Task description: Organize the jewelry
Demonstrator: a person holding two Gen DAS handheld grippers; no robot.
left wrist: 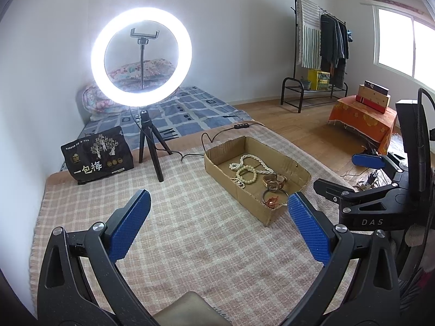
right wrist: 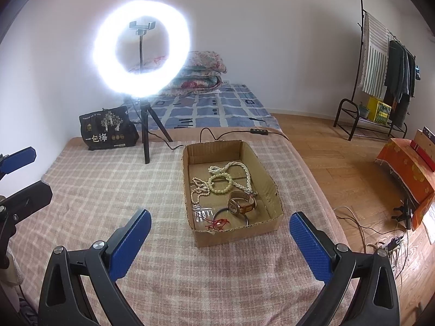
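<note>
A shallow cardboard box (left wrist: 282, 160) (right wrist: 273, 190) sits on the checked blanket. Inside lie pearl necklaces (left wrist: 251, 163) (right wrist: 233, 167), a pale bead bracelet (left wrist: 246, 175) (right wrist: 220, 183), a brown-strapped watch (left wrist: 274, 180) (right wrist: 242, 203), a metal bangle (left wrist: 273, 194) (right wrist: 231, 216), a red cord piece (left wrist: 272, 201) (right wrist: 217, 222) and a small clear bag (right wrist: 202, 213). My left gripper (left wrist: 218, 203) is open and empty, hovering before the box's near-left side. My right gripper (right wrist: 220, 225) is open and empty, above the box's near end; it also shows in the left wrist view (left wrist: 345, 174).
A lit ring light on a black tripod (left wrist: 141, 57) (right wrist: 141, 47) stands behind the box, its cable (left wrist: 206, 142) (right wrist: 206, 133) trailing on the blanket. A black snack bag (left wrist: 98, 157) (right wrist: 107, 129) stands at the back left. Bed edge and wooden floor (right wrist: 339, 163) lie to the right.
</note>
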